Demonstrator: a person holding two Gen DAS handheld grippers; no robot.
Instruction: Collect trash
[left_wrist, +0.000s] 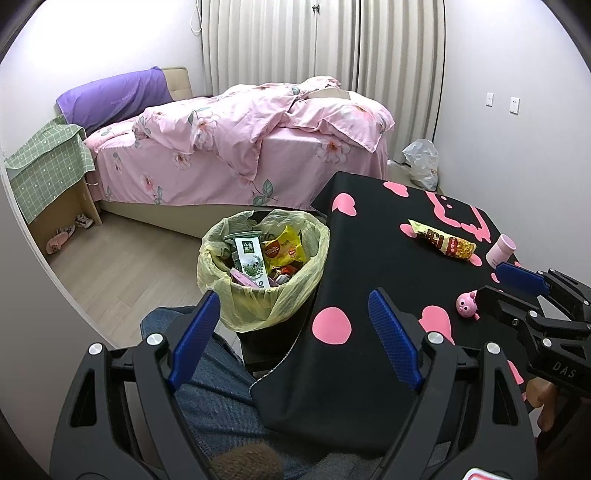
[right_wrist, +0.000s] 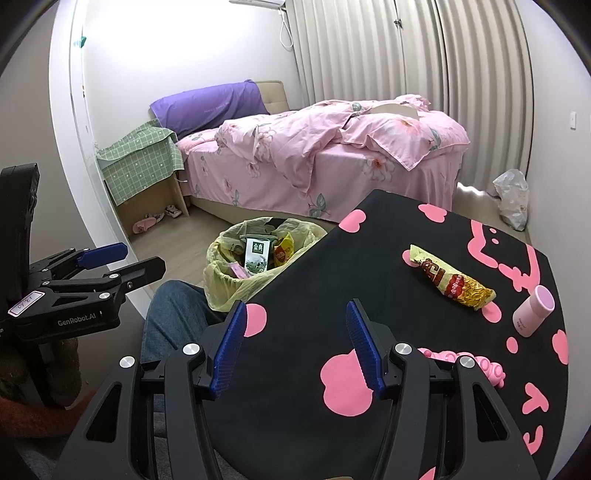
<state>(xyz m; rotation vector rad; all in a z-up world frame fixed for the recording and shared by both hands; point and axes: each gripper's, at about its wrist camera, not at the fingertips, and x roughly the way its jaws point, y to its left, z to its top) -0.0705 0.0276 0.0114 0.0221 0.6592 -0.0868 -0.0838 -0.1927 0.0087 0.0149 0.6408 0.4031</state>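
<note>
Black cloth with pink shapes covers the table (right_wrist: 332, 266). On it a snack wrapper (right_wrist: 450, 278) lies well beyond the right gripper (right_wrist: 295, 350), up and right. Both its jaws and the left gripper's (left_wrist: 295, 332) stand apart, empty.

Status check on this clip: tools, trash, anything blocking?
Left tool open, empty. Right tool open, empty. Snack wrapper on the table, untouched; bin part full. Nothing blocking; pink cup stands beside it.

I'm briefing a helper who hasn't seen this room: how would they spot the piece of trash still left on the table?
Find the black table with pink blotches, beside the yellow-lined bin. Toward its far side lies a long snack wrapper, flat, beyond both open grippers. Unlike the upright pink cup and the small pink pig toy near it, it is yellow and red, crinkled and printed.
</note>
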